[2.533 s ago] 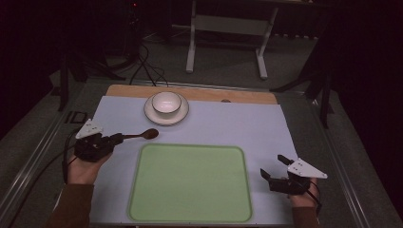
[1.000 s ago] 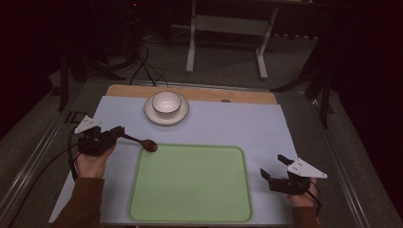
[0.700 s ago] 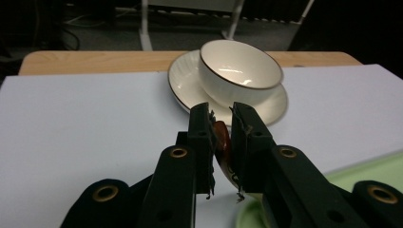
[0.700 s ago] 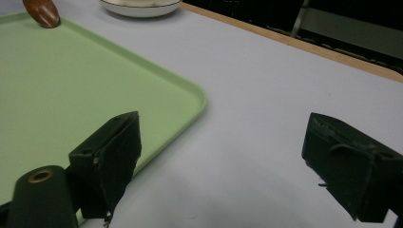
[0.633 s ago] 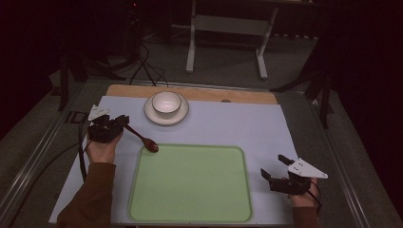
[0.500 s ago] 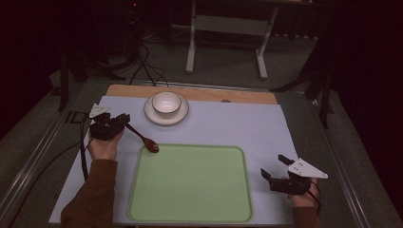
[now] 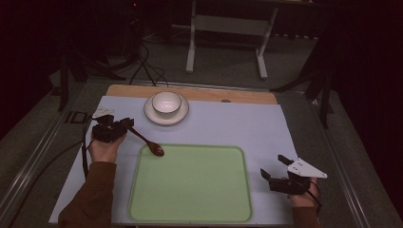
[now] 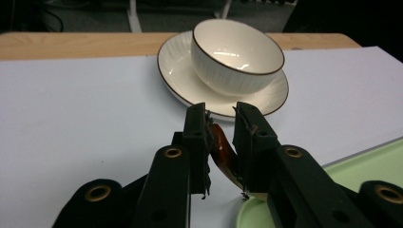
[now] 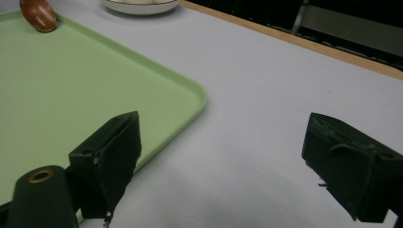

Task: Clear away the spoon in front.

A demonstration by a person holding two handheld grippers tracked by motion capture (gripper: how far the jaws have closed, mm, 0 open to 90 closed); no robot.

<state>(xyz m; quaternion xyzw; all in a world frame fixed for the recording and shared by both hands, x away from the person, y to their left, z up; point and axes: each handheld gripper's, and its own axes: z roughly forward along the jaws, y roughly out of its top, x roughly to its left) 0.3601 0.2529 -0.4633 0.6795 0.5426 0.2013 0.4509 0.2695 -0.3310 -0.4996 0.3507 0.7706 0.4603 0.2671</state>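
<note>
The spoon (image 7: 146,141), handle lying between the loosened, just-opening jaws of the left gripper (image 7: 124,124), is set bowl-end on the tray (image 7: 190,209) rim at 10 o'clock; release appears underway. The right gripper (image 7: 274,167) is held agape.

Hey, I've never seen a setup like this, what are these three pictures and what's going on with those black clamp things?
A person sits at a table and holds a hand-operated gripper in each hand; no robot arm is involved. The high view looks down from above the person's side. The other two pictures come from small cameras riding on each gripper, looking along its two black jaws.

On the table lie a green tray and a white bowl standing on a saucer. The left gripper has a brown wooden spoon by its handle between its jaws, which have just been opening a little; the spoon's bowl end rests at the tray's near-left corner rim. Whether the pads press on the handle is hard to tell. The right gripper rests beside the tray, jaws wide open, holding nothing.
</note>
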